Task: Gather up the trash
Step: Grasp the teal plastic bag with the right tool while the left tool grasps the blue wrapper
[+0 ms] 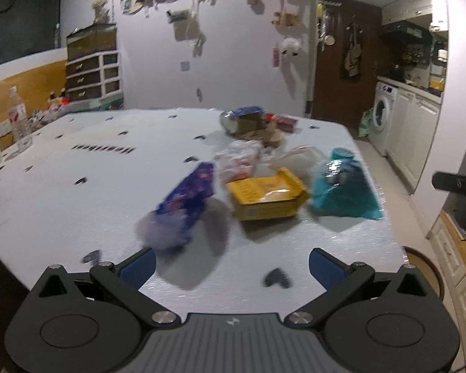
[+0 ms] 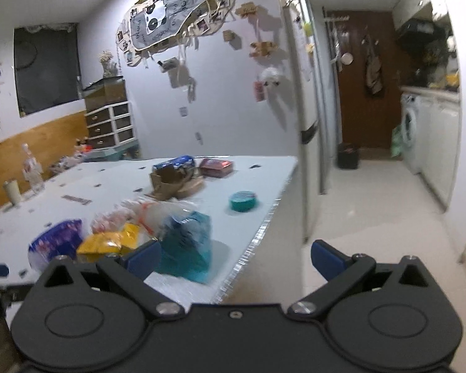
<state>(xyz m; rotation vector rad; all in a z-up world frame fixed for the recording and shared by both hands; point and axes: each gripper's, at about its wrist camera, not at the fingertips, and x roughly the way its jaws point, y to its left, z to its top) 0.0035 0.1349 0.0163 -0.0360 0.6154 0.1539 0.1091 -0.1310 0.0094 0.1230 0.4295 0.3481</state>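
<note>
- Table (image 1: 77, 205) first, the biggest thing ahead of both my grippers: a pale blue top with small dark marks, running away from my left gripper (image 1: 232, 269) and lying ahead and to the left of my right gripper (image 2: 236, 261).
- Left gripper: jaws spread wide, nothing between the blue pads, nothing touched; it hangs over the near edge of the table.
- Right gripper: jaws equally wide and empty; its left finger (image 2: 144, 259) sits in front of the table corner, its right finger over bare floor.
- Teal bag (image 1: 344, 189), ahead and to the right of my left gripper, just past my right gripper's left finger in the right wrist view; whether they touch I cannot tell.
- Blue-purple wrapper (image 1: 186, 202), blurred, ahead of my left gripper on its left side, the nearest piece of trash to it.
- Yellow box (image 1: 267, 195), straight ahead between wrapper and teal bag.
- Clear plastic bags (image 1: 239, 158) behind the box.
- Brown paper scraps (image 1: 261, 130) and a blue packet (image 1: 244, 112) farther back.
- Red pack (image 2: 217, 166) beside those.
- Teal round lid (image 2: 244, 200), alone near the table's right edge.
- Plastic bottle (image 1: 18, 118), far left.
</note>
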